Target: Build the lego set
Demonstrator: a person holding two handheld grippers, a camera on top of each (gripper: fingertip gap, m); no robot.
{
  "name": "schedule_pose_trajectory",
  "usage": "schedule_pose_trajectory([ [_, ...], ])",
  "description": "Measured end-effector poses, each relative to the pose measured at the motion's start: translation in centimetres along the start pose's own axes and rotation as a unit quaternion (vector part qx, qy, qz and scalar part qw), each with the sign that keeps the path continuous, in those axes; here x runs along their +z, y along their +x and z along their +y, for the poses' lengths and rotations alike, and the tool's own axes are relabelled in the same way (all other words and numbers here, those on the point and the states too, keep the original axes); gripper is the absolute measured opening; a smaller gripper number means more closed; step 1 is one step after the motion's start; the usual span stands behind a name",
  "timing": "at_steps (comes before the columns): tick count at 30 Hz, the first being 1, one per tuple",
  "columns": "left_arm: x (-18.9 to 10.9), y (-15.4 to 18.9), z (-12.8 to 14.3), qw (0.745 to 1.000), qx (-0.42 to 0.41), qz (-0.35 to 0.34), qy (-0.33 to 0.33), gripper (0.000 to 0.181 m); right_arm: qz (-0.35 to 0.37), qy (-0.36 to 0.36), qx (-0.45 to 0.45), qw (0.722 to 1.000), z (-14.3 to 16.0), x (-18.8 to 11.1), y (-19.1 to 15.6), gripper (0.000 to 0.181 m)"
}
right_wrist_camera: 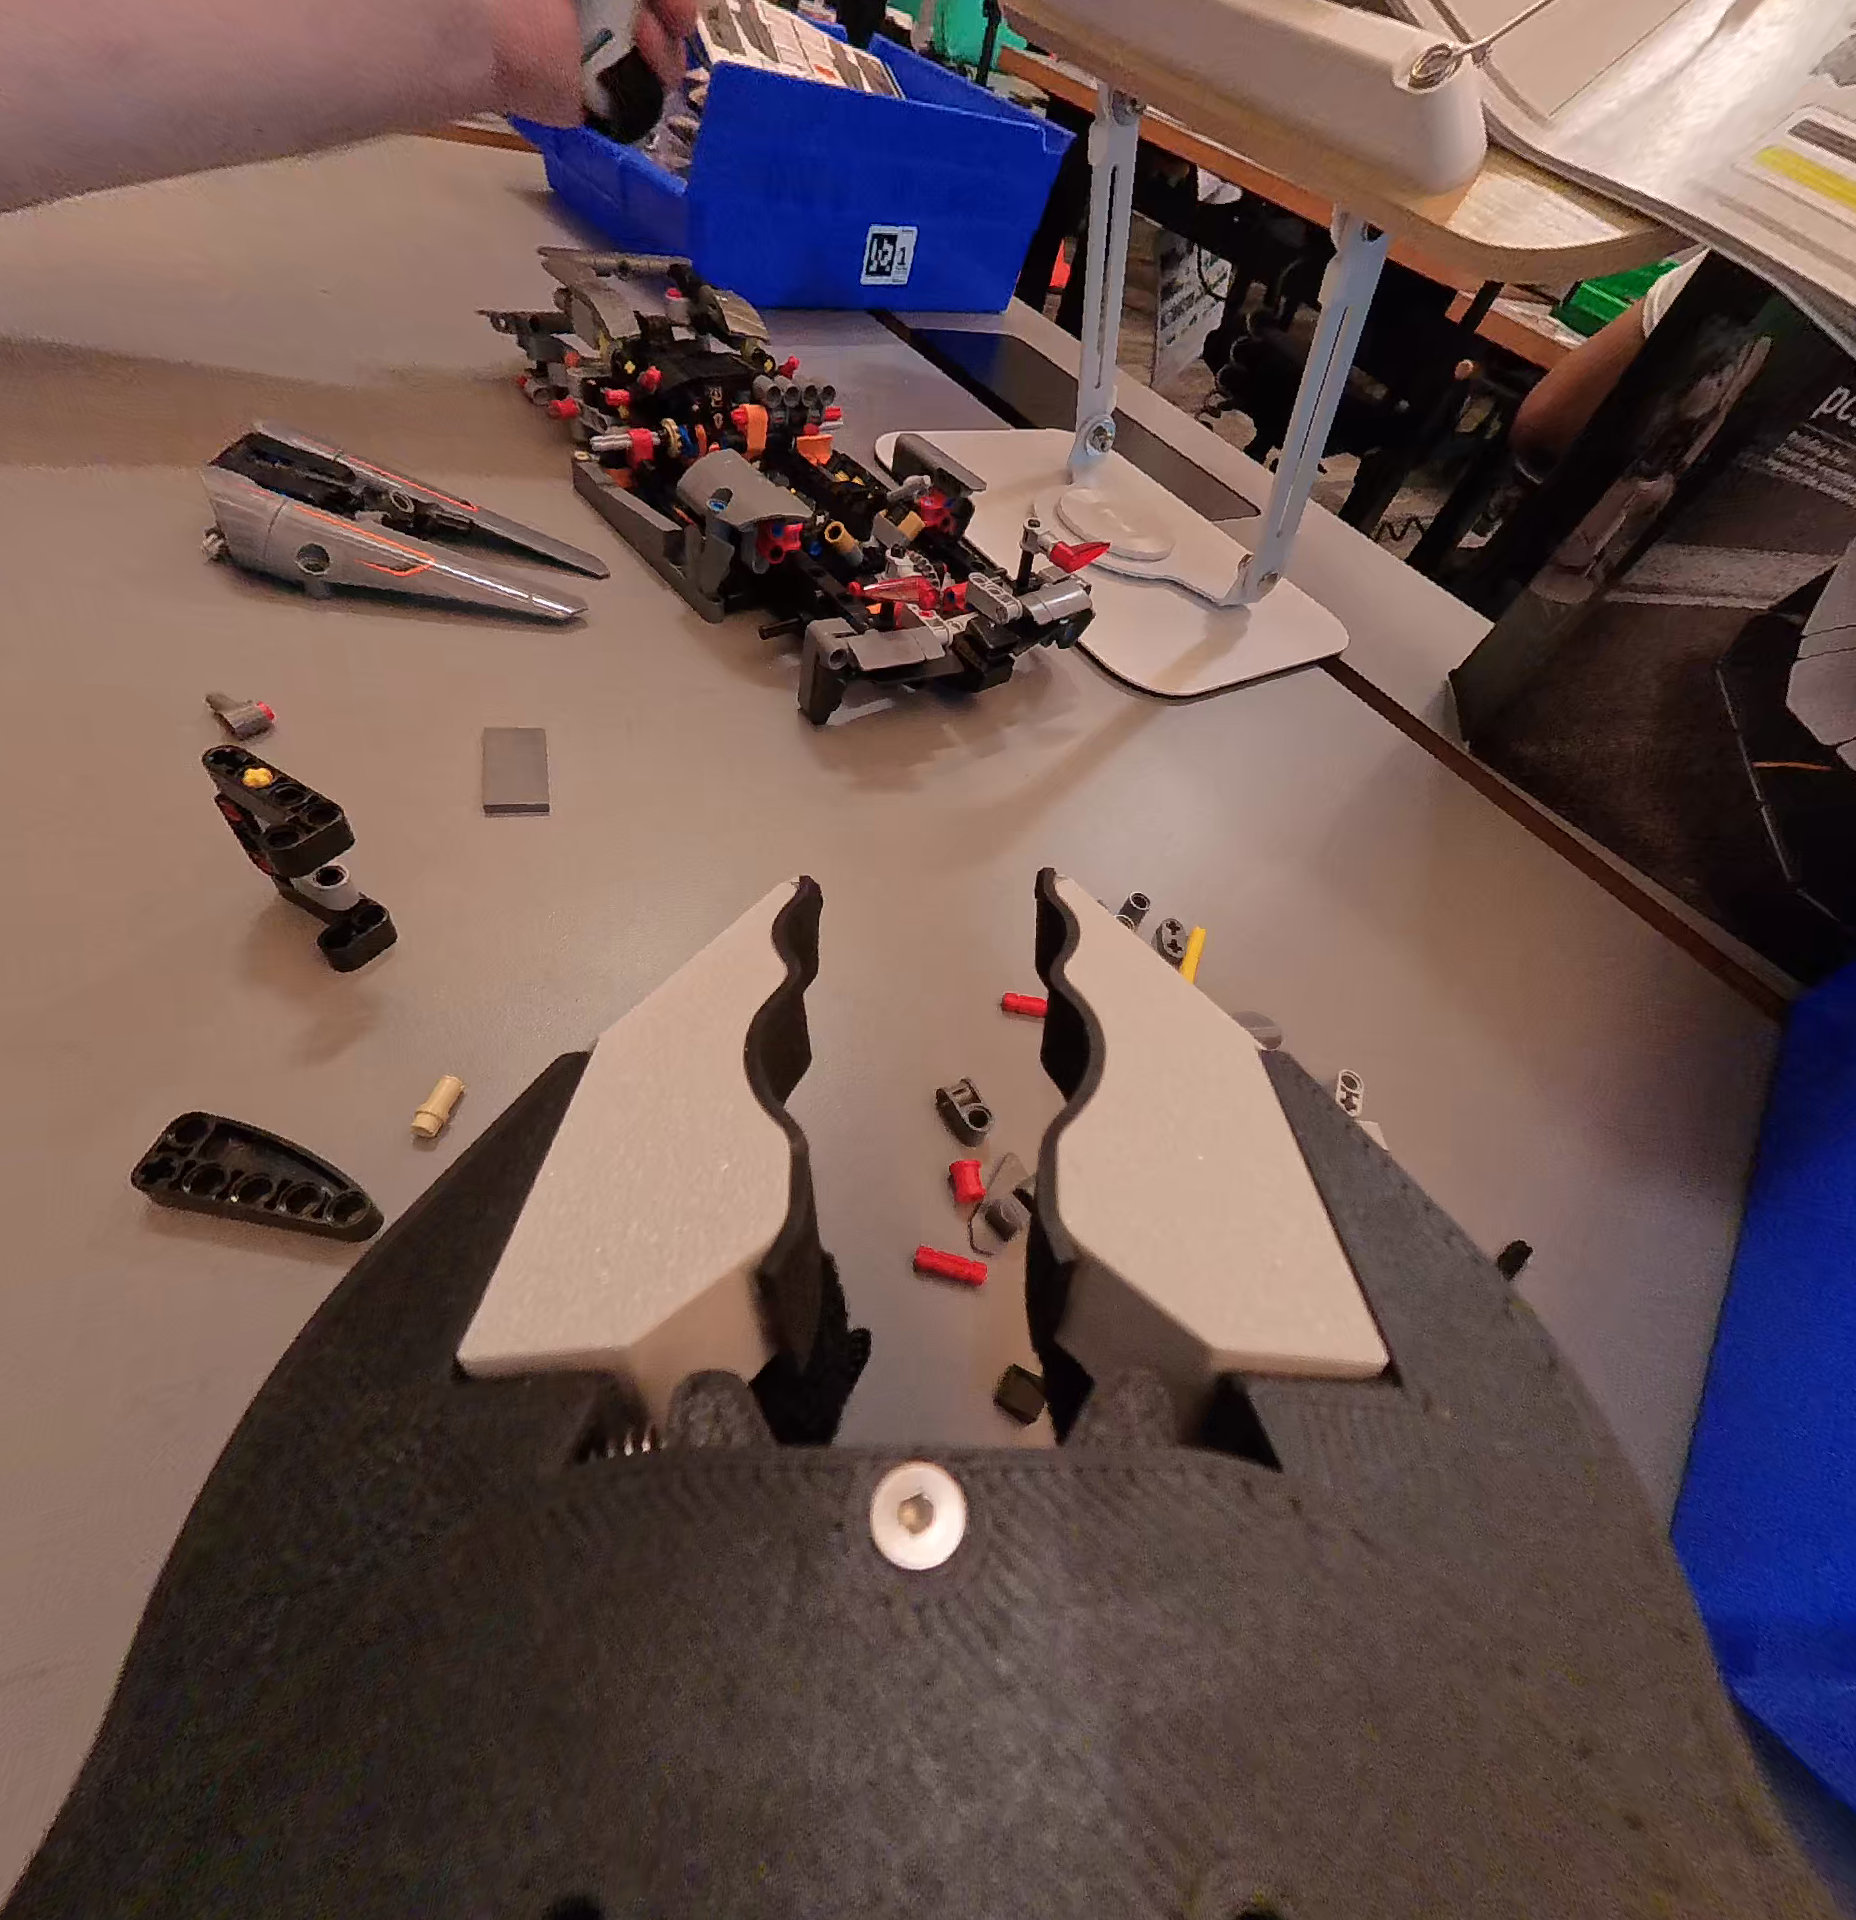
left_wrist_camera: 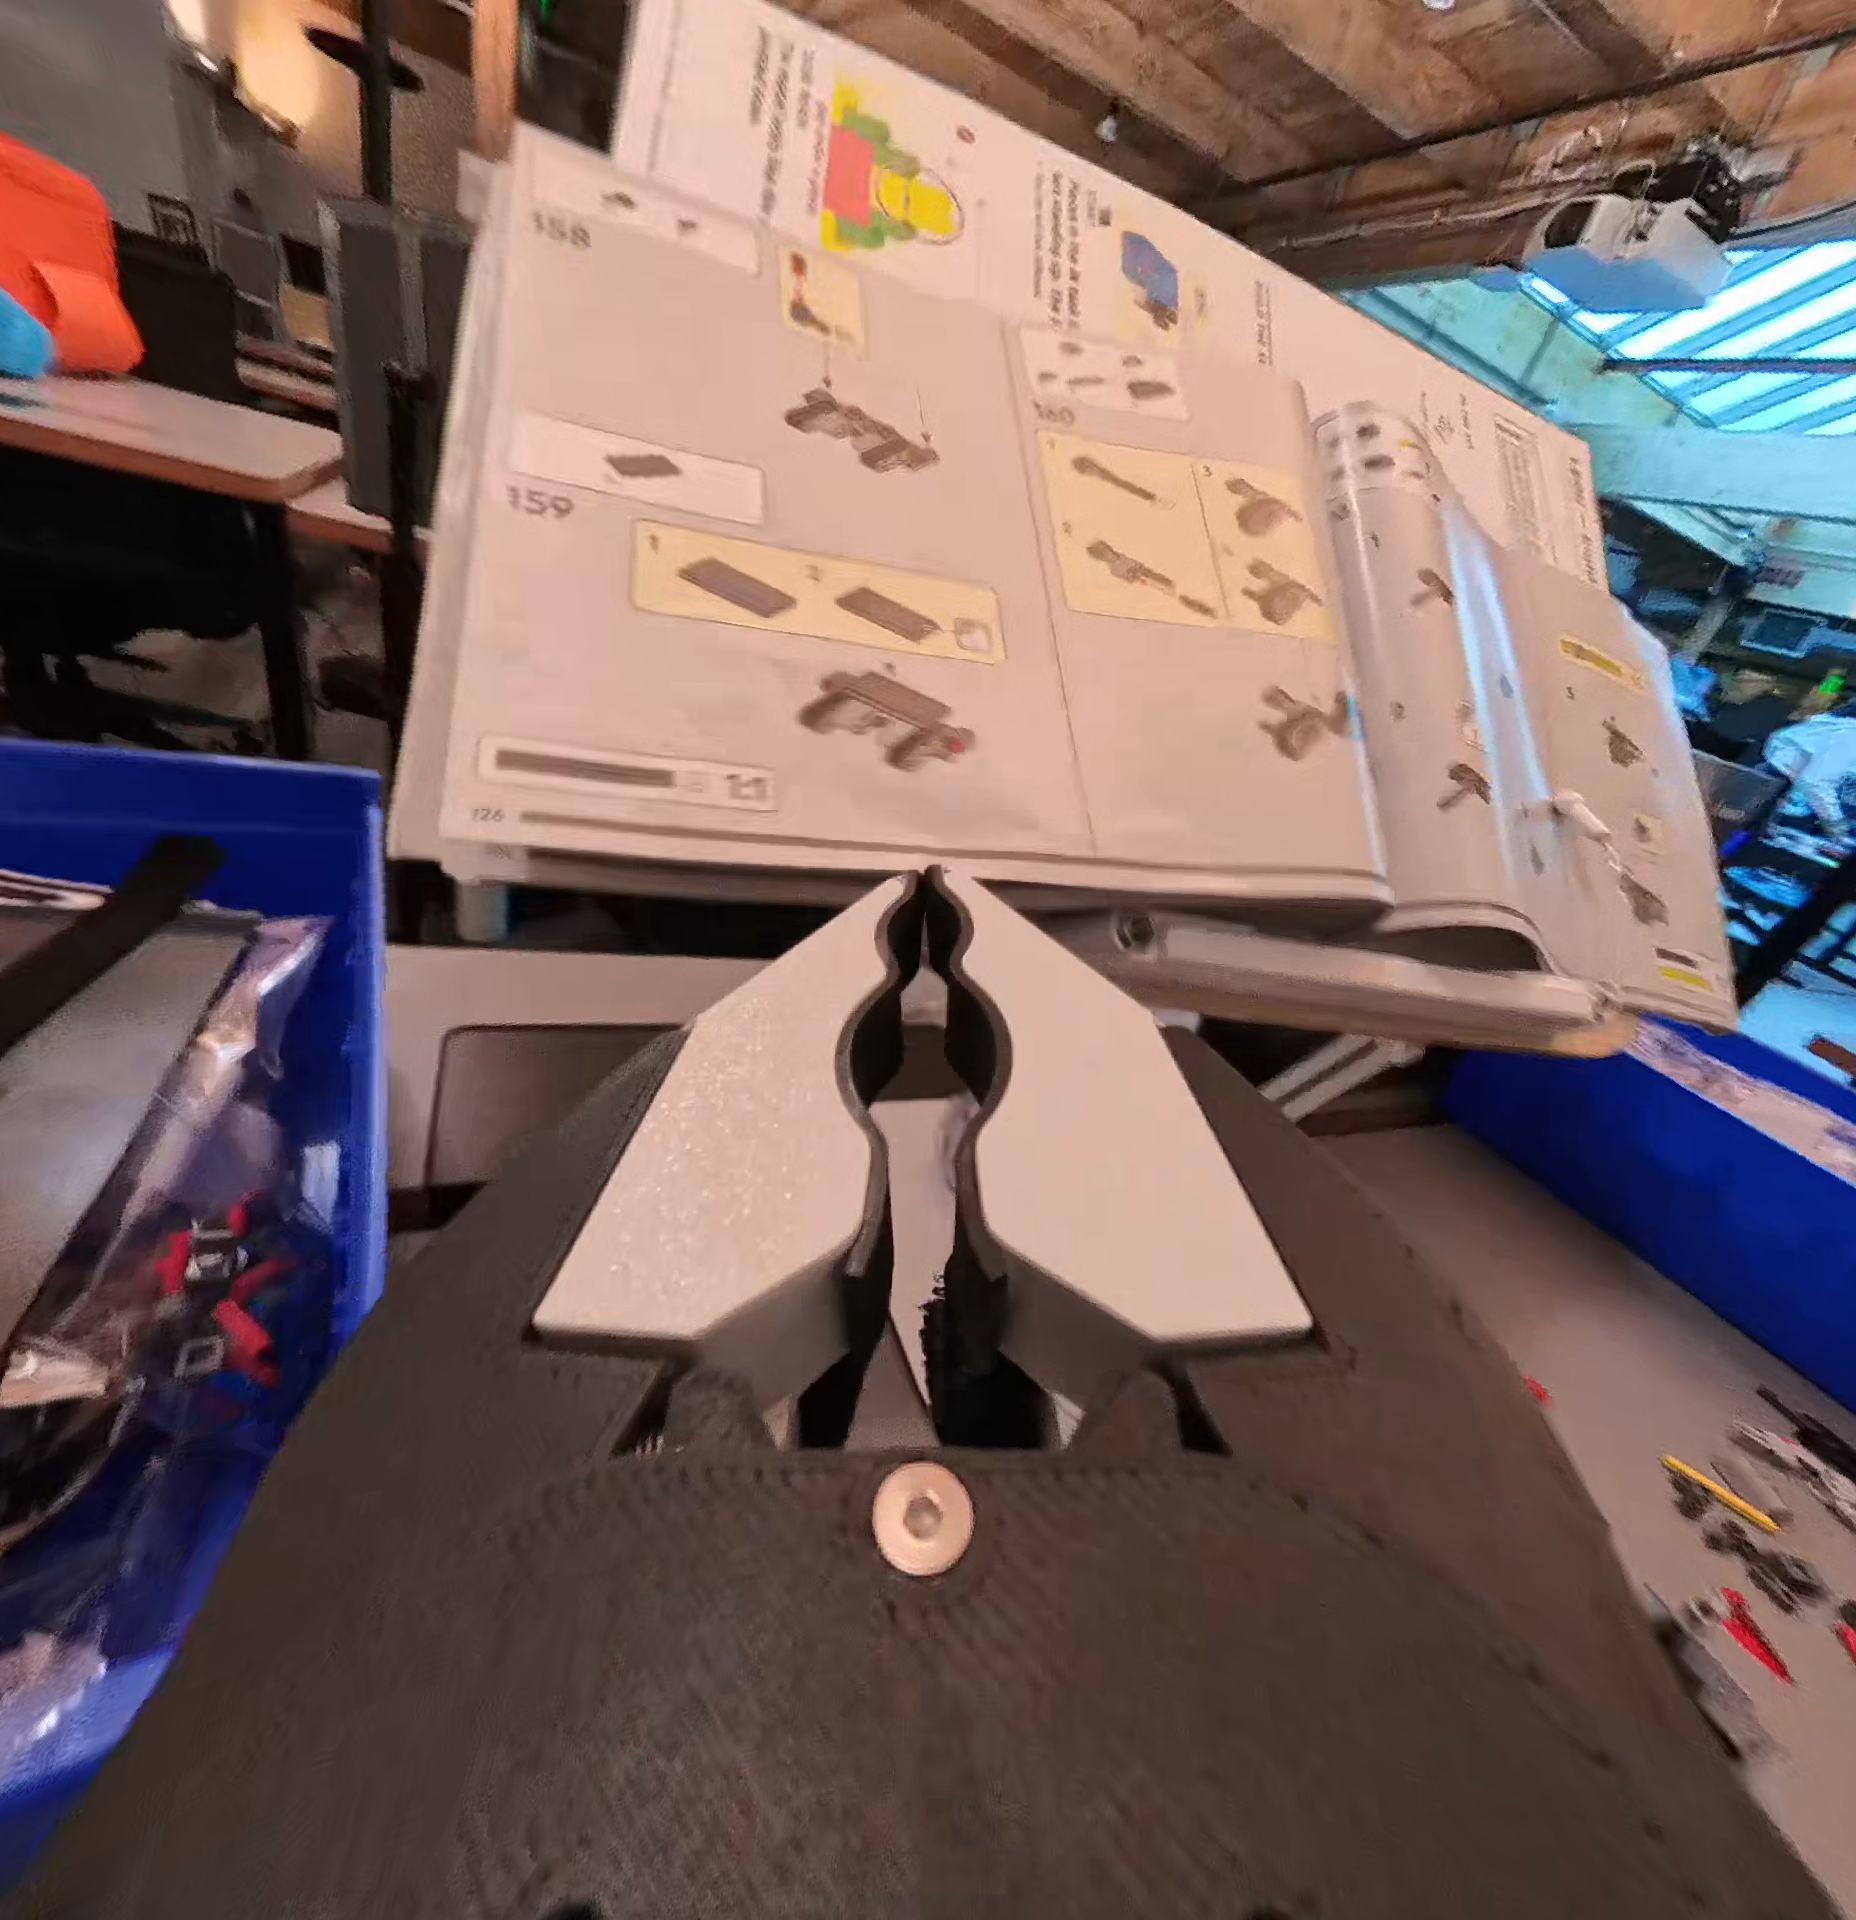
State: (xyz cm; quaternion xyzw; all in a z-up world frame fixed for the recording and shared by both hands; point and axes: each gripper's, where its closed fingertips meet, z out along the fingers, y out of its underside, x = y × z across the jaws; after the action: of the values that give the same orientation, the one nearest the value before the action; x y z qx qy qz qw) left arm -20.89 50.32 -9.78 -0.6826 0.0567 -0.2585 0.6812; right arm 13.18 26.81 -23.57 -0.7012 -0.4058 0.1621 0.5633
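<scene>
In the left wrist view my left gripper (left_wrist_camera: 929, 883) is shut with its tips together, nothing visibly held, raised and pointing at the open instruction booklet (left_wrist_camera: 799, 540) on its stand. In the right wrist view my right gripper (right_wrist_camera: 929, 894) is open and empty, low over the grey table. Loose small parts lie between and under its fingers: red pins (right_wrist_camera: 950, 1265) and a black connector (right_wrist_camera: 963, 1110). Farther ahead stand the partly built Lego car chassis (right_wrist_camera: 799, 520), a grey pointed body panel assembly (right_wrist_camera: 384, 520), a flat grey tile (right_wrist_camera: 516, 769) and a small black sub-assembly (right_wrist_camera: 290, 842).
A blue bin (left_wrist_camera: 311, 831) with bagged parts is at my left; another blue bin (right_wrist_camera: 851, 187) stands behind the chassis. A person's arm (right_wrist_camera: 228, 94) reaches toward it. The white stand base (right_wrist_camera: 1194, 623), a dark set box (right_wrist_camera: 1682, 644), a black curved panel (right_wrist_camera: 254, 1179) and a tan pin (right_wrist_camera: 438, 1104) are nearby. The black connector (right_wrist_camera: 963, 1110) is about 6 centimetres from my right fingertips and 50 centimetres from my left. The left gripper is farther from the flat grey tile (right_wrist_camera: 516, 769), some 40 centimetres, than the right, some 12 centimetres.
</scene>
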Motion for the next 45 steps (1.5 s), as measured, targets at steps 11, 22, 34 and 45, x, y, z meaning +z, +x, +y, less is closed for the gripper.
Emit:
schedule_pose_trajectory([
  [11, -7.9, 8.2, 4.8, 0.97, 0.214, 0.066, -0.092, 0.004, 0.004, 0.0, 0.004, 1.0, 0.0, 0.0, 0.3, 0.044],
  [22, -10.0, 15.4, 11.0, 0.913, 0.384, 0.131, -0.052, 0.007, 0.015, 0.014, -0.005, 1.0, -1.4, -1.1, 1.1, 0.046],
  [34, -9.7, 16.5, 12.0, 0.904, 0.4, 0.131, -0.072, 0.036, -0.062, -0.022, 0.009, 0.998, -3.7, -3.0, -5.6, 0.057],
  [45, -9.7, 16.2, 12.2, 0.895, 0.42, 0.122, -0.087, 0.032, -0.13, -0.185, 0.026, 0.974, 2.2, -4.9, -10.8, 0.05],
])
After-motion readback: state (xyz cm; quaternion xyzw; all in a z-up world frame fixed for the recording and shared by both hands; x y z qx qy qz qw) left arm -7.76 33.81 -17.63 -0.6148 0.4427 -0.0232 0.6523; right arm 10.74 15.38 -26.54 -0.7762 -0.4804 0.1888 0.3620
